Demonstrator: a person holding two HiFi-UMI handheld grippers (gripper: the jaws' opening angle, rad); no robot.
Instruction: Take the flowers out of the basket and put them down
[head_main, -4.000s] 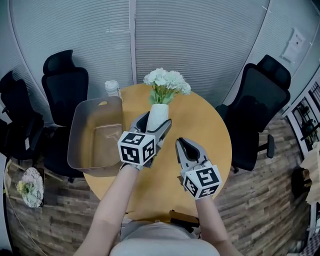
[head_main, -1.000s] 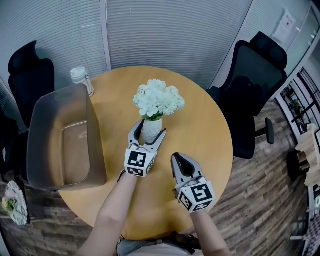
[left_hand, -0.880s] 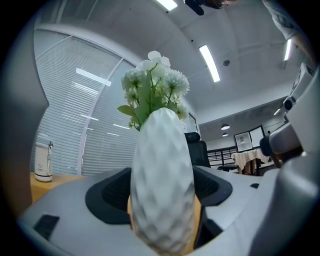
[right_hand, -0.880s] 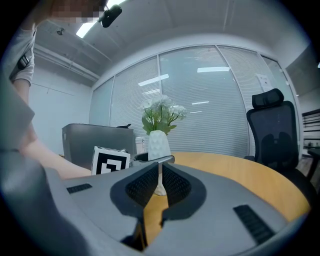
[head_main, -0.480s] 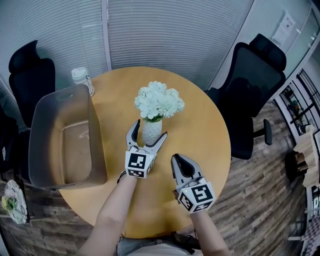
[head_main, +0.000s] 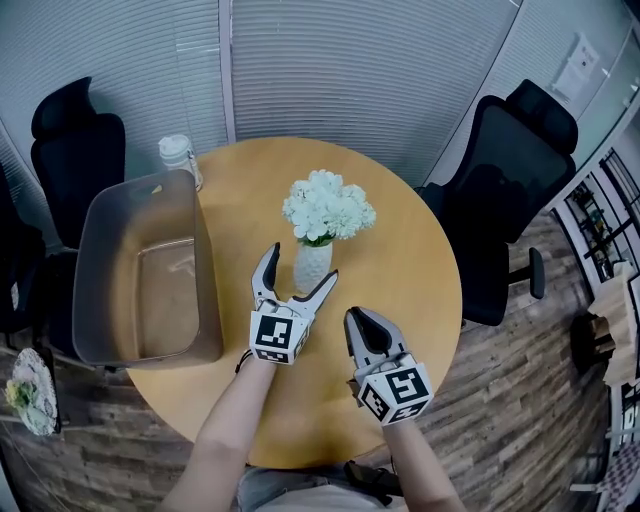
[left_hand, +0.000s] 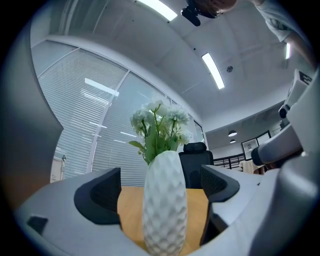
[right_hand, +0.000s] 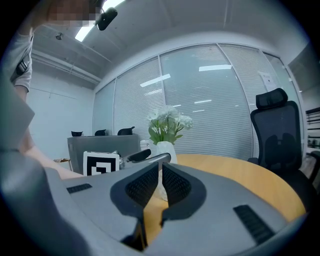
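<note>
The left gripper (head_main: 298, 268), just opened, is held wide apart around the untouched vase (head_main: 314, 262), so the flowers (head_main: 329, 208) are judged set down outside the basket (head_main: 140, 186).

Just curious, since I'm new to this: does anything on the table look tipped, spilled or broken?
Nothing stands out. The white vase of flowers stands upright on the round table, and the grey basket sits level beside it.

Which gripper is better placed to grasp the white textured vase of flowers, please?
Left gripper: its jaws, just now opening, flank the white textured vase; the right gripper is shut, farther back.
</note>
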